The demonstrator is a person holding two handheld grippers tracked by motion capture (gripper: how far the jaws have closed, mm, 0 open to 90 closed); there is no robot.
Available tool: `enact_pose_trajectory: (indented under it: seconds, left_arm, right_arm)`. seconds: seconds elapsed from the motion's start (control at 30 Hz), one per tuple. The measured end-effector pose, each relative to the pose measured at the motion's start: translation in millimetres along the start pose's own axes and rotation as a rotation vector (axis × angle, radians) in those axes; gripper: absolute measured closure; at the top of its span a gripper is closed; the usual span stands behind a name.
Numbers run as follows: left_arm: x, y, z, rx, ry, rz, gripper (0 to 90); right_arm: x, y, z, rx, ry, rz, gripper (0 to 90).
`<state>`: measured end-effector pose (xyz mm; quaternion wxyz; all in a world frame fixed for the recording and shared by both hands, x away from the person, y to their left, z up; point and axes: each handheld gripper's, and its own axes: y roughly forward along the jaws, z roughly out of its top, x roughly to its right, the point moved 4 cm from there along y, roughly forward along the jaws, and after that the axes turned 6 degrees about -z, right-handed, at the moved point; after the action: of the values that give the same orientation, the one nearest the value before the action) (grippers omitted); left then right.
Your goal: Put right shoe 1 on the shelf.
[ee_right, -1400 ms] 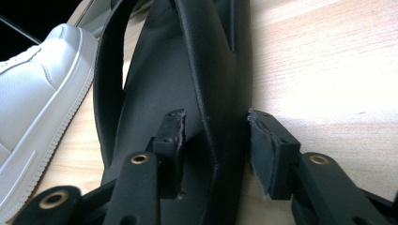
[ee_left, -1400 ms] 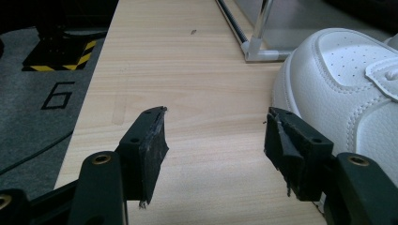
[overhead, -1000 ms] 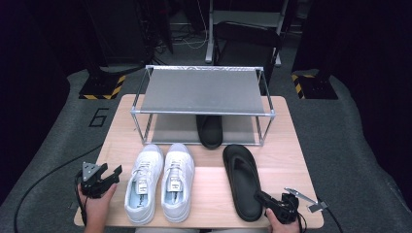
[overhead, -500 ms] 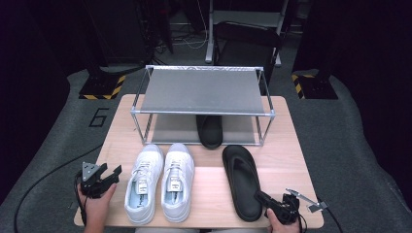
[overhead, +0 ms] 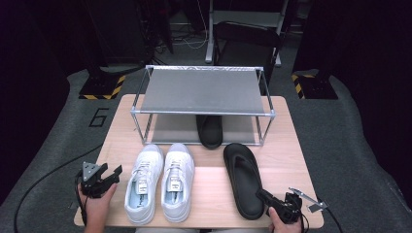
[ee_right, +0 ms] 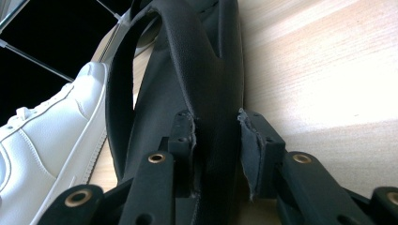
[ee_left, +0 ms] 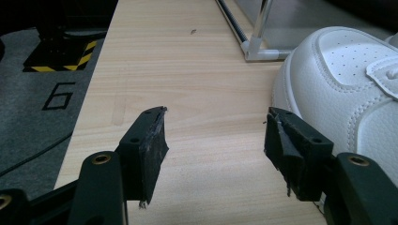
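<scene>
**First:** Flip-flop first — how is it described?

**Second:** Matte black foam, with a thong strap arched over the footbed, is seen. It is laid flat on the wooden table, toe towards the metal shoe rack, just beside the pair of white sneakers. A second black flip-flop is tucked on the rack's lower shelf.

**First:** And relative to the tongs?

**Second:** Its heel end is set between the jaws of the right gripper, at the table's near edge. One pad is pressed to the sole's edge; whether the other touches cannot be told, so a firm grasp cannot be confirmed.

**First:** The other tongs?

**Second:** The left gripper is held released, jaws wide, over bare wood, with the left sneaker's toe just beside one jaw.
</scene>
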<state>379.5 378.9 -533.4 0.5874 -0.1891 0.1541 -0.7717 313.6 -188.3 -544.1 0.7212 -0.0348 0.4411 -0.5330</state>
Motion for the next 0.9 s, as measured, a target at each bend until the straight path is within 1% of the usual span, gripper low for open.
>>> enact_pose_trajectory:
  seconds: [0.03,0.1,0.13,0.17,0.2,0.23,0.37,0.4,0.43,0.47,0.5,0.53,0.57,0.6,0.63,0.67,0.73,0.77,0.8,0.87,0.9]
  left_arm:
    - [-0.1,0.0,0.0,0.001,-0.001,-0.001,38.6]
    - [-0.3,0.5,0.0,0.01,-0.002,0.004,38.6]
    - [-0.3,0.5,0.0,0.01,-0.002,0.004,38.6]
    - [-0.2,0.3,0.0,0.004,-0.001,0.0,38.6]
    - [-0.1,0.2,0.2,0.001,0.001,0.0,38.6]
    - [0.2,0.5,0.2,0.0,0.002,-0.002,38.6]
    - [0.1,0.5,0.1,-0.002,0.003,-0.003,38.6]
    - [0.1,0.5,0.1,0.0,0.001,-0.003,38.6]
    - [0.0,0.4,0.1,0.001,0.0,-0.002,38.6]
    - [0.0,0.4,0.1,0.001,0.0,-0.002,38.6]
    - [0.0,0.4,0.1,0.001,0.0,-0.002,38.6]
    - [-0.1,0.4,0.1,0.002,0.0,-0.003,38.6]
    - [-0.4,0.2,0.0,-0.003,0.0,-0.003,38.6]
    - [-0.4,0.2,0.0,-0.003,0.0,-0.003,38.6]
    - [-0.3,0.4,-0.1,-0.003,-0.004,-0.003,38.6]
    - [-0.4,0.6,-0.2,-0.003,-0.005,-0.003,38.6]
    - [-0.9,0.7,-0.1,-0.004,0.001,-0.003,38.6]
    - [-0.7,0.6,-0.3,-0.007,-0.001,-0.004,38.6]
    - [-0.4,0.9,-0.4,-0.005,-0.004,-0.004,38.6]
    - [-1.0,1.0,-0.4,-0.01,0.005,-0.005,38.6]
    - [-0.7,1.5,-0.2,-0.003,0.0,-0.004,38.6]
  right_arm:
    - [-1.5,0.0,1.9,0.004,0.011,-0.003,67.0]
    - [-1.3,0.8,4.0,0.007,0.003,-0.001,67.0]
    - [-1.3,0.8,4.0,0.007,0.003,-0.001,67.0]
    - [-2.4,1.2,5.7,0.001,0.015,-0.006,67.1]
    - [-3.0,2.2,7.5,0.009,0.015,-0.006,67.0]
    - [-3.7,3.3,11.2,0.014,0.006,-0.009,67.0]
    - [-4.8,6.2,17.6,0.029,-0.006,-0.009,67.1]
    - [-6.4,6.7,20.2,0.024,0.012,-0.013,67.0]
    - [-6.9,10.0,25.3,0.034,0.008,-0.006,67.0]
    - [-6.9,10.0,25.3,0.034,0.008,-0.006,67.0]
    - [-7.5,13.9,30.0,0.033,0.007,-0.008,67.0]
    - [-7.5,13.9,30.0,0.033,0.007,-0.008,67.0]
    - [-8.4,18.7,34.9,0.038,0.013,-0.01,67.0]
    - [-8.4,18.7,34.9,0.038,0.013,-0.01,67.0]
    - [-9.0,24.4,39.5,0.046,-0.001,-0.015,67.0]
    - [-10.0,27.1,41.9,0.049,-0.004,-0.02,67.0]
    - [-10.6,29.6,44.3,0.052,-0.005,-0.029,67.0]
    - [-12.0,31.7,46.8,0.047,0.004,-0.035,67.0]
    - [-11.4,34.6,49.2,0.058,-0.009,-0.028,67.0]
    - [-13.7,39.5,54.6,0.055,0.006,-0.033,67.0]
    - [-14.0,42.3,57.2,0.061,0.006,-0.03,67.0]
